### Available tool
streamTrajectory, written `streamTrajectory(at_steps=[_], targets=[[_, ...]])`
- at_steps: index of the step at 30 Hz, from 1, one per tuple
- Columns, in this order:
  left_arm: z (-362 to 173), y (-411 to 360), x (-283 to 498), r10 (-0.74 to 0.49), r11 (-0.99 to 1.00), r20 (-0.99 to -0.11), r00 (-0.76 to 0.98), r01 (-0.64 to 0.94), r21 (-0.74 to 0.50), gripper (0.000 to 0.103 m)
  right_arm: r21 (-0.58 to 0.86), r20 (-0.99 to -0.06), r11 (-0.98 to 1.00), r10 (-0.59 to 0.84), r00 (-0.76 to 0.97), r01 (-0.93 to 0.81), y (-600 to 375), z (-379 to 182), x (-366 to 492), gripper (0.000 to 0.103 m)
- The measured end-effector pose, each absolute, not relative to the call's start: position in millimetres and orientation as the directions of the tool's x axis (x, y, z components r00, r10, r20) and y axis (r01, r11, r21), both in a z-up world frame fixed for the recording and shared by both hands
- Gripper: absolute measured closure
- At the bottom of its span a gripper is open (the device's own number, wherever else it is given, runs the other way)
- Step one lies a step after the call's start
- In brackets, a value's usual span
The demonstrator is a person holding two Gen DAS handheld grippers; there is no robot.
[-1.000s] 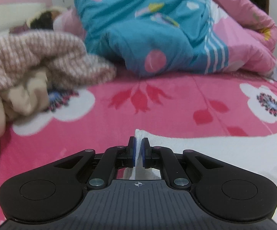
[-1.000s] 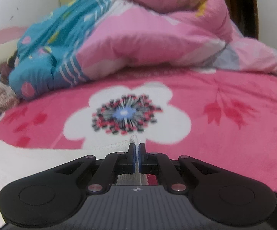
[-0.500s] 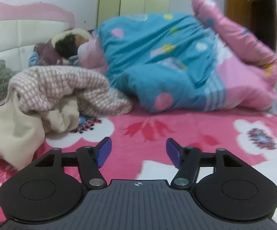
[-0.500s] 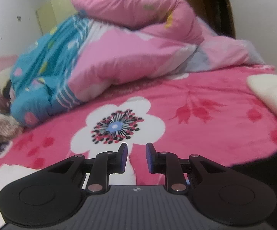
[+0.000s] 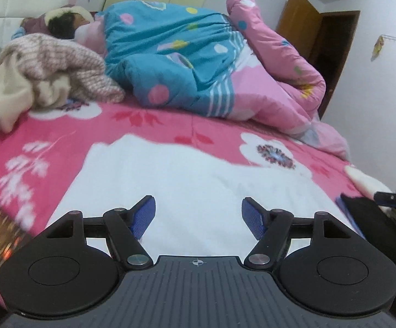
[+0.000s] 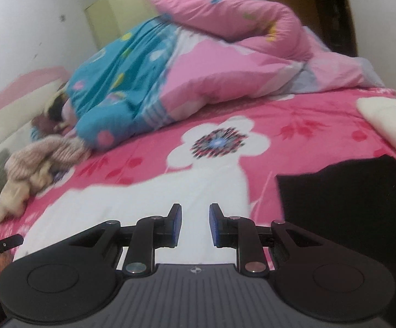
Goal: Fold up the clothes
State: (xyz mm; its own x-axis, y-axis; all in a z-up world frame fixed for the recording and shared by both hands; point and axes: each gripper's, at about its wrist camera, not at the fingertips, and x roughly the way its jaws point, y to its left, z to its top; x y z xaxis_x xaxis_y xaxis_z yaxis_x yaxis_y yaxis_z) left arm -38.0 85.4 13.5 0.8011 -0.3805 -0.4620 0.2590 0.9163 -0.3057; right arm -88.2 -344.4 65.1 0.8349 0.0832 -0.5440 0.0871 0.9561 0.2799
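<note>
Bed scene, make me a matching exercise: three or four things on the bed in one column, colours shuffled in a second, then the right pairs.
Things:
1. Garment spread flat in front
2. Folded item at the right
3. Bed sheet
4. Rumpled quilt at the back

Colours:
A. blue and pink
B. white
C. pink with white flowers
D. black

Pairs: 1-B, 2-D, 3-C, 4-A

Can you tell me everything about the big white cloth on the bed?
The white cloth garment lies spread flat on the pink flowered bedsheet, near its front edge. It looks thin, soft and plain, with a slightly wavy far edge. A black folded garment lies to its right. Neither open gripper touches it; both hover just above.
</note>
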Motion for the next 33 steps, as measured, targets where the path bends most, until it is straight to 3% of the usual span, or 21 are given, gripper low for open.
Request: streamTrajectory(at_steps=[8, 11, 15, 22, 25, 27, 28, 30, 33], targets=[[4, 148, -89, -0.305, 0.945, -0.463, 0.832, 0.206, -0.253, 0.036, 0.277, -0.588, 0.96, 0.145, 0.796, 0.03, -306, 47, -101, 0.08], [1, 164, -97, -0.271, 0.958, -0.478, 0.836, 0.184, -0.221, 0.044, 0.281, -0.602, 0.96, 0.178, 0.778, -0.002, -294, 42, -101, 0.08], [-8, 171, -93, -0.281, 0.954, -0.495, 0.822, 0.184, -0.236, 0.05, 0.275, -0.61, 0.96, 0.214, 0.763, -0.049, -273, 37, -95, 0.08], [-29, 169, -81, -0.303, 0.953, -0.532, 0.791, 0.234, -0.194, 0.053, 0.285, -0.62, 0.952, 0.273, 0.736, -0.113, -245, 31, -92, 0.08], [-37, 163, -76, -0.294, 0.955, -0.558, 0.776, 0.265, -0.136, 0.063, 0.276, -0.627, 0.953, 0.279, 0.727, -0.127, -237, 29, -93, 0.08], [-40, 158, -75, -0.272, 0.958, -0.561, 0.782, 0.275, -0.081, 0.086, 0.282, -0.631, 0.951, 0.281, 0.724, -0.124, -236, 27, -93, 0.08], [-41, 156, -75, -0.252, 0.961, -0.562, 0.788, 0.274, -0.046, 0.092, 0.286, -0.632, 0.951, 0.282, 0.722, -0.121, -235, 26, -93, 0.08], [-37, 155, -79, -0.216, 0.964, -0.549, 0.808, 0.265, 0.01, 0.099, 0.289, -0.637, 0.95, 0.281, 0.718, -0.115, -234, 24, -93, 0.08], [-26, 152, -89, -0.176, 0.951, -0.512, 0.841, 0.28, 0.134, 0.1, 0.284, -0.643, 0.952, 0.278, 0.713, -0.115, -233, 24, -93, 0.08]])
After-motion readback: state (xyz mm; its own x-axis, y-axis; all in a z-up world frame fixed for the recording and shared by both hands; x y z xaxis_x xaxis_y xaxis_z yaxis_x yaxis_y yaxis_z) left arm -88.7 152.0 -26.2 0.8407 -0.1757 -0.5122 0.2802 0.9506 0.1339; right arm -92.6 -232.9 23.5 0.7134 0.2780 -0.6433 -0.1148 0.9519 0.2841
